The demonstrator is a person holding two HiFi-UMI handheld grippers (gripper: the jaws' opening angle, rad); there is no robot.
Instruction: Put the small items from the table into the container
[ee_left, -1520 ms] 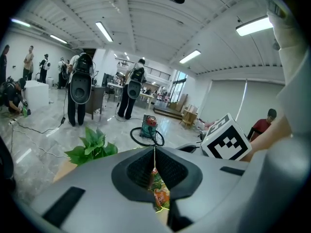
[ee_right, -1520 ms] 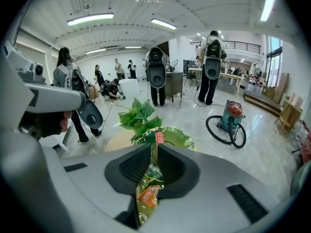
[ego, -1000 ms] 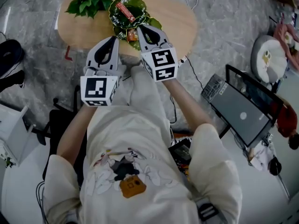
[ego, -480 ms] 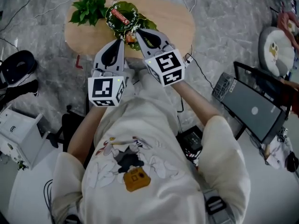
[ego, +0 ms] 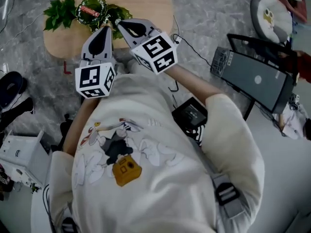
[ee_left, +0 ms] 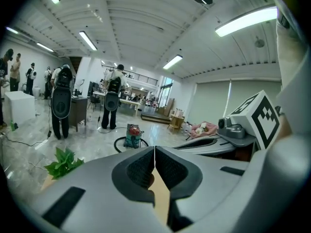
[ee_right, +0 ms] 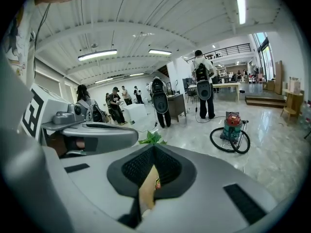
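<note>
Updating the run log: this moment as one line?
left gripper: shut, empty | right gripper: shut, empty | dish: holds red packet | plant: beside dish

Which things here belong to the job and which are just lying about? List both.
Job:
- table
- green leaf-shaped dish
- red item in the dish
- left gripper and right gripper, both shut and empty

Lying about:
- leafy plant
- screen
- round cushion
- vacuum cleaner
</note>
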